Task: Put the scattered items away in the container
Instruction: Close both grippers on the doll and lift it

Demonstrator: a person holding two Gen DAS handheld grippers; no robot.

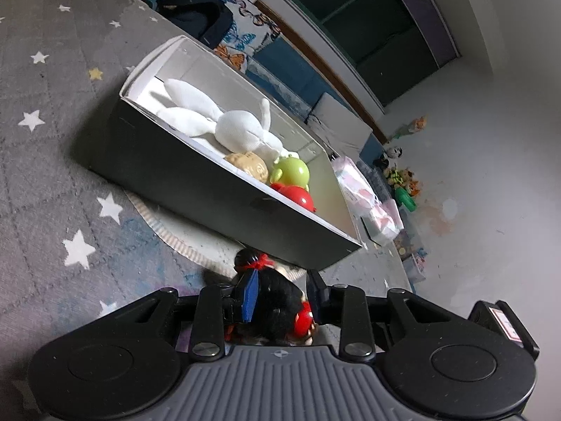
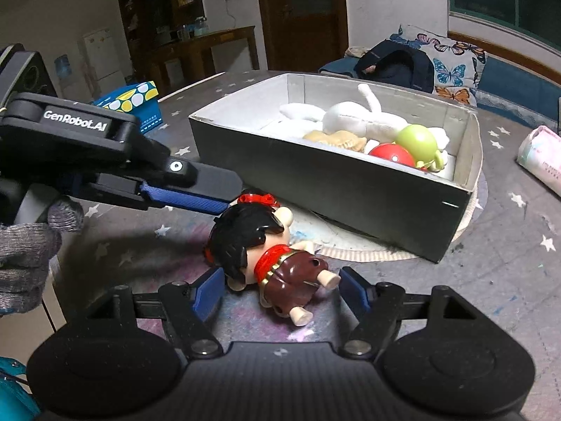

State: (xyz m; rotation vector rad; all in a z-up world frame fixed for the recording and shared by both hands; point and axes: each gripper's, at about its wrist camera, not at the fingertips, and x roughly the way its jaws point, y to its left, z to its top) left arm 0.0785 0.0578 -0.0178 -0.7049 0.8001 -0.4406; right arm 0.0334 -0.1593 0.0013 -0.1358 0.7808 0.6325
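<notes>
Jaws of your left gripper [image 1: 280, 298] set close on either side of doll [image 2: 266, 245] head; blue pads [image 1: 249, 296] at black hair, actual clamping cannot be confirmed. Jaws of your right gripper [image 2: 280, 289] spread wide, doll body lying between them, no contact. Doll lies on its back on star-pattern mat [image 2: 508, 273], just beside near wall of box [image 2: 315, 179]. Inside box: white plush rabbit [image 2: 354, 117], tan toy [image 2: 336, 140], green ball toy [image 2: 417, 140], red ball toy [image 2: 391, 152]. Pink tissue pack [image 2: 541, 158] lies beyond box's far end.
</notes>
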